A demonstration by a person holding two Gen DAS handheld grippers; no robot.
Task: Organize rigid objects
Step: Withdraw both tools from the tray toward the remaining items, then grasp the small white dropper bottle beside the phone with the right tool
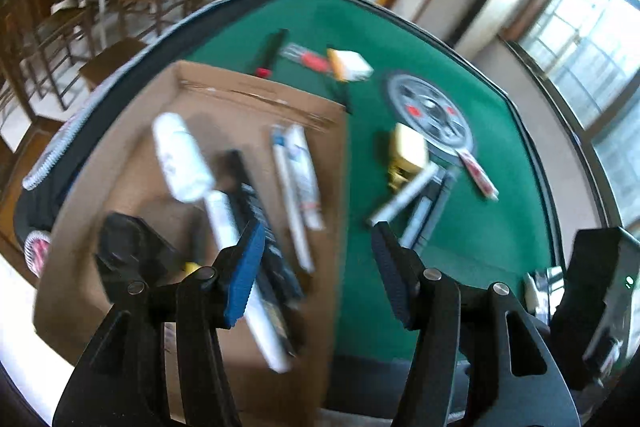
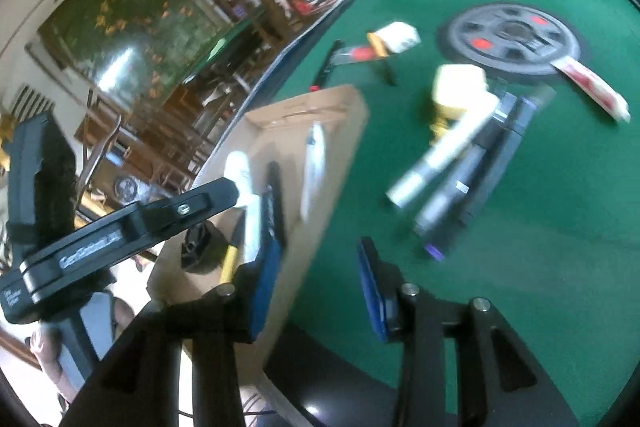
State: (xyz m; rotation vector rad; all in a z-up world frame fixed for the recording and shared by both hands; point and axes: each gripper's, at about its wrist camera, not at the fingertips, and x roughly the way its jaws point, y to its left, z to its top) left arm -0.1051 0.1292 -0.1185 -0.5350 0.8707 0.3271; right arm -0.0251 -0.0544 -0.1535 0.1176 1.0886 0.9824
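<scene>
Both views are blurred by motion, and no brand or label can be read with certainty on any object. Pale lettering is seen on the black bar of the left gripper's body in the right wrist view, but it is too smeared to be made out.

The left gripper (image 1: pixel 318 247) is held with its jaws wide apart and nothing between them; it hangs over the right edge of the cardboard tray (image 1: pixel 132 155). The right gripper (image 2: pixel 316 267) is likewise spread, with nothing gripped, above the green table (image 2: pixel 520 247) just beside the tray's right wall.

Inside the tray, a white bottle (image 1: pixel 182 157) is seen toward the left side, a white tube (image 1: pixel 244 267) and a long black item with faint print (image 1: pixel 260 219) near the middle, and two slim white packets (image 1: pixel 298 175) toward the right wall. A black block (image 1: pixel 128 247) sits at the tray's near left corner.

Outside the tray, on the green felt, a grey disc with red marks (image 1: pixel 430 115) is set into the centre of the table. A gold-coloured object (image 1: pixel 406 155) lies beside it, with a white marker (image 1: pixel 404 195) and dark flat items (image 2: pixel 480 171) touching one another nearer the front edge. A red-and-white packet (image 1: pixel 480 175) lies against the disc's rim. Toward the far edge, a white box with a yellow end (image 1: pixel 350 65), a red-handled tool (image 1: pixel 308 57) and a black pen (image 1: pixel 272 51) are found.
</scene>
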